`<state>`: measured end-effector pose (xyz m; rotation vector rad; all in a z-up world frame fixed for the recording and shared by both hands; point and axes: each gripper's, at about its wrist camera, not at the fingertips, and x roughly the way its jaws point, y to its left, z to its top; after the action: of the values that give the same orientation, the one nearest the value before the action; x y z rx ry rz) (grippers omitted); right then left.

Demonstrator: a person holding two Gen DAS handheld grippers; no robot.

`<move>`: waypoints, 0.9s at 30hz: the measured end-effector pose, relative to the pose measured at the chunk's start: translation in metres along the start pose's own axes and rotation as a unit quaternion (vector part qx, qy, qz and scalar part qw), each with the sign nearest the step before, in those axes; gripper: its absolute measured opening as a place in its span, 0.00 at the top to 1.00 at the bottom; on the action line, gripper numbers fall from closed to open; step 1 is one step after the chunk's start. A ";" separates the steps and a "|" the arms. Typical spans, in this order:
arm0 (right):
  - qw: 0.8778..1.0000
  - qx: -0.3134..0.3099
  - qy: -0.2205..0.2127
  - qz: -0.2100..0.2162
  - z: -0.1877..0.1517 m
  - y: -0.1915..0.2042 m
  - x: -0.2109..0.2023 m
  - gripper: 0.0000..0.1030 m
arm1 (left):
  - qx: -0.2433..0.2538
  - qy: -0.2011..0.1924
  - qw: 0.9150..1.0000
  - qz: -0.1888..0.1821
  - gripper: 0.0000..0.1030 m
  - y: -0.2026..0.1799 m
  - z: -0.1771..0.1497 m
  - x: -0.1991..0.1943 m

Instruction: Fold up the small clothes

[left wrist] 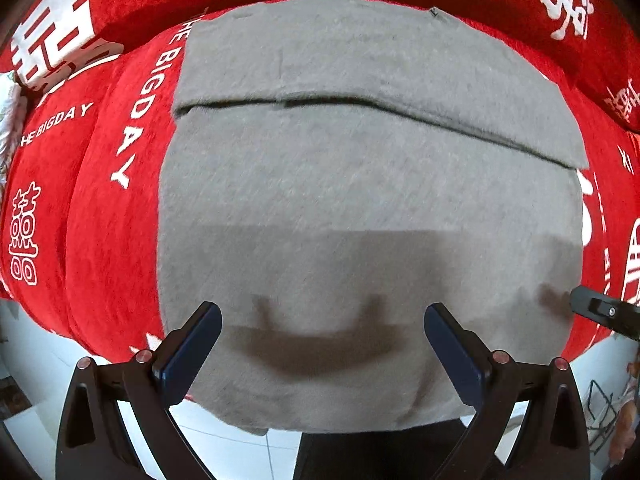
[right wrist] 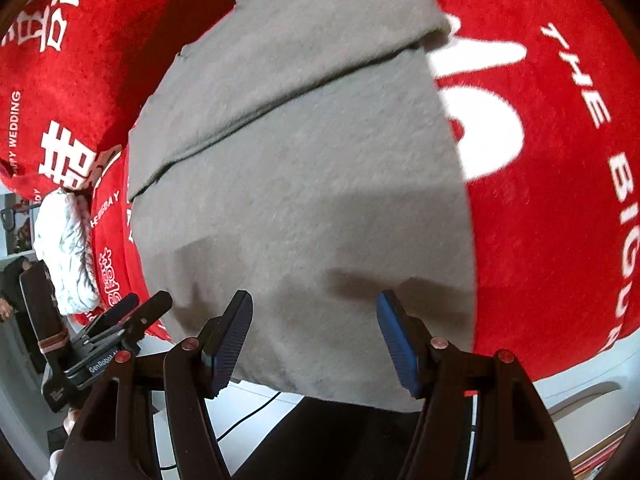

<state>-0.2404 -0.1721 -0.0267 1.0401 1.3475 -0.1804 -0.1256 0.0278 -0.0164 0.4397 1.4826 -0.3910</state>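
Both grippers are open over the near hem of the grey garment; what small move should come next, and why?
Probably lower both and close on the near edge. The grey garment lies flat on the red cover, its far part already folded over. The left gripper and right gripper grip nothing.

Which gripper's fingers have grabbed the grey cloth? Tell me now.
Neither. The left gripper and right gripper both stand open above the grey cloth, nothing between their pads.

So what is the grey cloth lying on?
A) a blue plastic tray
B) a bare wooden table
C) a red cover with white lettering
C: the grey cloth lies spread on a red cover printed with white words and characters.
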 end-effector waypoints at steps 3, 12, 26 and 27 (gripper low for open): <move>1.000 0.002 0.000 0.007 -0.009 0.002 0.004 0.34 | 0.000 0.003 1.000 -0.001 0.01 0.010 -0.011 0.002; 0.999 0.005 0.026 0.018 -0.049 -0.016 0.015 0.34 | -0.020 0.037 0.999 -0.011 0.01 0.054 -0.057 0.020; 0.992 0.074 0.098 -0.010 -0.113 -0.101 0.079 0.34 | -0.059 0.112 0.991 -0.049 0.01 0.084 -0.109 0.084; 0.993 0.073 0.096 -0.009 -0.113 -0.102 0.084 0.34 | -0.058 0.112 0.991 -0.053 0.01 0.083 -0.108 0.086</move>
<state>-0.3626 -0.1137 -0.1358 1.1927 1.5360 -0.1992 -0.1713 0.1556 -0.1029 0.3192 1.7435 -0.3453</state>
